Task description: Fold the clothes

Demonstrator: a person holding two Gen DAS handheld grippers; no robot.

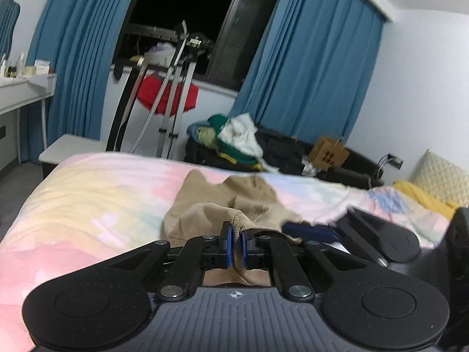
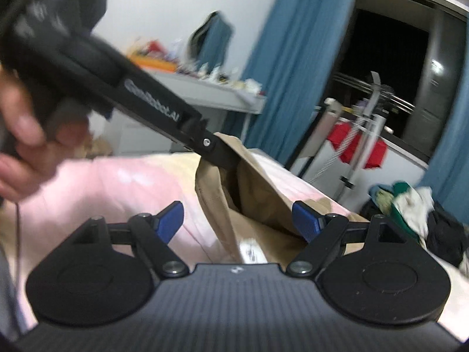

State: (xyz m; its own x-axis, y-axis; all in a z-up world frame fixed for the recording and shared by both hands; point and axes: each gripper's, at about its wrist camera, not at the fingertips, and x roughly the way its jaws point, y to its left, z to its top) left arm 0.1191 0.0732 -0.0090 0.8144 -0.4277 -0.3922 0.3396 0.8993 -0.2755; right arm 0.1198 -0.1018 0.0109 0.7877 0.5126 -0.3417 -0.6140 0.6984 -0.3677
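The right wrist view was blurred. The tan garment (image 1: pixel 222 196) lay on the pastel bed (image 1: pixel 88 193), its near ribbed hem clamped in the left gripper (image 1: pixel 236 242). The right gripper (image 2: pixel 239 223) stood spread wide, empty. A far black sofa (image 1: pixel 346 164) held heaped clothes (image 1: pixel 237 135).

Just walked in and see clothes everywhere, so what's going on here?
A person is folding a tan garment on a bed with a pastel bedspread, using a handheld tool in each hand. The left tool is shut on a ribbed edge of the garment. The right tool is open and holds nothing, above the fabric.
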